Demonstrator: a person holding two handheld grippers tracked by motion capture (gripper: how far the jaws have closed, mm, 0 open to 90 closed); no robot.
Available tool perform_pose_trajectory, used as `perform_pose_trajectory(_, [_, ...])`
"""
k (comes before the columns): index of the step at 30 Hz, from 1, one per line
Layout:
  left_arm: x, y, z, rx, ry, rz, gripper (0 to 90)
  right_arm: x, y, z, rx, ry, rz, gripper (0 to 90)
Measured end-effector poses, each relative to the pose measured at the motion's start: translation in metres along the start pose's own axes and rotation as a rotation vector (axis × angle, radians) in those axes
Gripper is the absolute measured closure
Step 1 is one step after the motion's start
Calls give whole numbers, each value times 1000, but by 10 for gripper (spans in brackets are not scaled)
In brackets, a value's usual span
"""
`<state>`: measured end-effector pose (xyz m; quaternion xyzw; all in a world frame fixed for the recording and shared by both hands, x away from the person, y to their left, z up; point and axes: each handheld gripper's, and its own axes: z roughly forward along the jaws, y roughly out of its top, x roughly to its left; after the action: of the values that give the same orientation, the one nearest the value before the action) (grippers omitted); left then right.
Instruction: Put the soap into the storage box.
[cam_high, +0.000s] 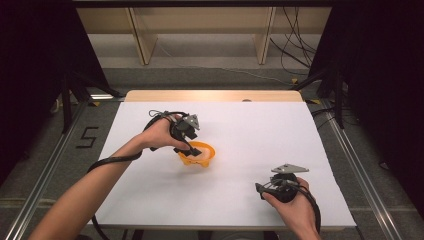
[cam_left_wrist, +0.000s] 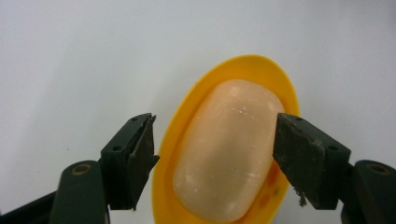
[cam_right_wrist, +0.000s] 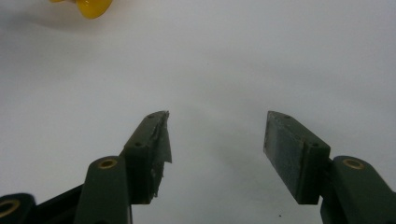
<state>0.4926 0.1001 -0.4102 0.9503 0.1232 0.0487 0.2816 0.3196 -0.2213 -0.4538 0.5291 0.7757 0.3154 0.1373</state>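
Since the left claw (cam_left_wrist: 215, 154) is hanging right over the yellow soap dish (cam_high: 198, 154) with its jaws parted and nothing pinched, the bar of soap (cam_left_wrist: 225, 149) sits loose in the dish, between the pads but not pressed by them as far as I can see. From the high view the dish is a bit left of the middle of the white surface (cam_high: 240, 130), with the left hand (cam_high: 159, 134) at about 10 o'clock from it.

What could go wrong, my guess: the soap looks smooth and rounded, so a squeeze that lands off-centre could pop it out sideways. In the left gripper view the right pad sits right by the dish rim at 3 o'clock, so it could catch the rim instead and tip or drag the whole dish. The dish looks light, so any nudge probably slides it on that slick sheet.

Moving right, the right claw (cam_right_wrist: 215, 140) is well apart from all this, down at 5 o'clock from the dish, jaws spread with nothing between them, just bare surface. Nothing stands between it and the dish, which peeks in at 11 o'clock of its own view (cam_right_wrist: 88, 7). Cables trail off both grippers but stay clear of the dish.
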Motion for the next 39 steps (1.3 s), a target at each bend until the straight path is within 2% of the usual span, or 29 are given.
perform_pose_trajectory(1, [0, 0, -1, 1, -3, 9, 289, 0, 0, 0, -1, -6, 1, 409])
perform_pose_trajectory(2, [-1, 0, -2, -4, 0, 0, 287, 0, 0, 0, 0, -16, -5, 409])
perform_pose_trajectory(5, [-4, 0, -5, -21, 6, 8, 285, 0, 0, 0, -3, 3, 3, 408])
perform_pose_trajectory(6, [-7, -1, -5, -51, 9, -23, 285, 0, 0, 0, -7, 1, 0, 409])
perform_pose_trajectory(7, [-8, -1, -7, -55, 9, -17, 285, 0, 0, 0, -7, 1, 0, 408])
perform_pose_trajectory(12, [-17, -5, -21, -73, 33, -6, 288, -1, 0, 0, -10, 7, 4, 407])
perform_pose_trajectory(17, [-25, -17, -39, -71, 75, -31, 296, -1, 0, -1, -12, -2, -7, 406])
perform_pose_trajectory(18, [-27, -21, -42, -76, 82, -44, 296, -1, 0, 0, -17, -2, -15, 405])
perform_pose_trajectory(20, [-33, -34, -50, -99, 72, -84, 301, 0, 0, -1, -6, 2, 5, 405])
perform_pose_trajectory(21, [-33, -34, -50, -99, 72, -84, 302, 0, 0, -1, -6, 2, 5, 405])
perform_pose_trajectory(22, [-36, -39, -52, -106, 76, -108, 302, 0, 0, -1, -5, 1, 5, 405])
perform_pose_trajectory(23, [-38, -43, -54, -110, 78, -113, 302, 0, 0, 0, -6, 1, 5, 405])
perform_pose_trajectory(24, [-39, -47, -58, -100, 91, -109, 301, 0, 0, 0, -5, 0, 6, 405])
perform_pose_trajectory(26, [-45, -56, -62, -119, 107, -144, 301, 0, 0, -1, -5, 1, 2, 405])
perform_pose_trajectory(27, [-45, -60, -66, -108, 114, -121, 300, 0, 0, -1, -2, 3, 7, 405])
perform_pose_trajectory(28, [-48, -65, -68, -130, 121, -164, 298, 1, 0, -1, -2, 2, 7, 405])
perform_pose_trajectory(31, [-54, -78, -73, -149, 150, -221, 288, 1, 0, 0, -3, -1, 9, 405])
perform_pose_trajectory(34, [-59, -91, -77, -157, 178, -251, 287, 0, 0, 0, -2, -5, -10, 405])
perform_pose_trajectory(35, [-62, -95, -78, -164, 178, -279, 287, 0, 0, 0, -3, -7, -11, 405])
perform_pose_trajectory(39, [-69, -112, -80, -182, 197, -330, 283, 1, 1, 0, -3, -6, -9, 404])
